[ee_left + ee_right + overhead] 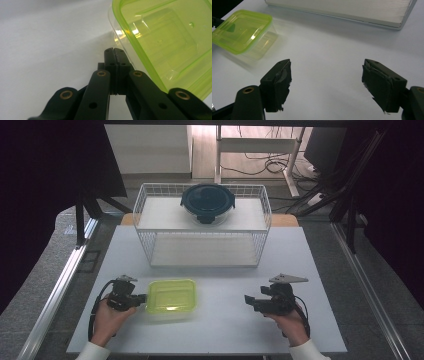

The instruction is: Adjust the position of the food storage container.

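Observation:
A square clear container with a lime-green lid (171,297) stands on the white table near the front left. My left gripper (143,298) is shut, with its joined tips against the container's left edge and nothing between them. In the left gripper view the closed jaws (115,53) lie right beside the green lid's rim (160,42). My right gripper (248,300) rests open at the front right, well apart from the container, pointing left. Its pads (325,75) stand wide with bare table between them, and the green container (242,28) is farther off at the upper left.
A white wire rack (150,245) stands across the back middle of the table (225,335). A round glass container with a dark blue lid (207,202) sits on its upper shelf. The rack's base (342,10) lies ahead of my right gripper. Metal rails run along both table sides.

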Available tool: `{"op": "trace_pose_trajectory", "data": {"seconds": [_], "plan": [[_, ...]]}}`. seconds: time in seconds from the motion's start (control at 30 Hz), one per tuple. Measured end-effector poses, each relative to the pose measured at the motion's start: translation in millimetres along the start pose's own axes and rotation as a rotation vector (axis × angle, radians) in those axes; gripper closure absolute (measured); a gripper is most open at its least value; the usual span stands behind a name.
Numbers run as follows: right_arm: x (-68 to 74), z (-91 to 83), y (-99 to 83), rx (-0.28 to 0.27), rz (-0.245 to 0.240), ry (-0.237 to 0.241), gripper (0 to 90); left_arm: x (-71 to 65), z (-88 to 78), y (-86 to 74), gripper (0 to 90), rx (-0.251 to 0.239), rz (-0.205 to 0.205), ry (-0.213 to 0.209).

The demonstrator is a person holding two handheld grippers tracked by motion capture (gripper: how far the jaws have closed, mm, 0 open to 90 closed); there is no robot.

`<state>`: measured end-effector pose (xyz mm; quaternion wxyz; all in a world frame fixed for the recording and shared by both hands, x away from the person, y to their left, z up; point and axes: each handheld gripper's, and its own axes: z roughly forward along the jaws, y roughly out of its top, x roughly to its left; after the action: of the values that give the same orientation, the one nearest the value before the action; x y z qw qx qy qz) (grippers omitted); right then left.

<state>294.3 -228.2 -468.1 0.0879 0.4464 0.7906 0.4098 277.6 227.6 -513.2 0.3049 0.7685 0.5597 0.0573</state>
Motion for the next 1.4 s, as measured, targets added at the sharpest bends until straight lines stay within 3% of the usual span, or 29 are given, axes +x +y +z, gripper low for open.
{"op": "trace_pose_trajectory", "data": {"seconds": [1.1, 1.3, 1.4], "plan": [[-4.7, -1.1, -2.8, 0.011, 0.013, -0.019, 23.5, -63.3, 46.1, 33.9, 90.0, 0.012, 0.091, -0.128], [-5.7, -2.0, -3.0, 0.003, 0.015, -0.026, 23.5, -66.0, 50.1, 35.6, 90.0, 0.013, 0.105, -0.13], [-6.1, -2.9, -3.0, -0.003, 0.012, -0.028, 23.6, -62.1, 46.3, 34.9, 90.0, 0.0, 0.114, -0.09]]}}
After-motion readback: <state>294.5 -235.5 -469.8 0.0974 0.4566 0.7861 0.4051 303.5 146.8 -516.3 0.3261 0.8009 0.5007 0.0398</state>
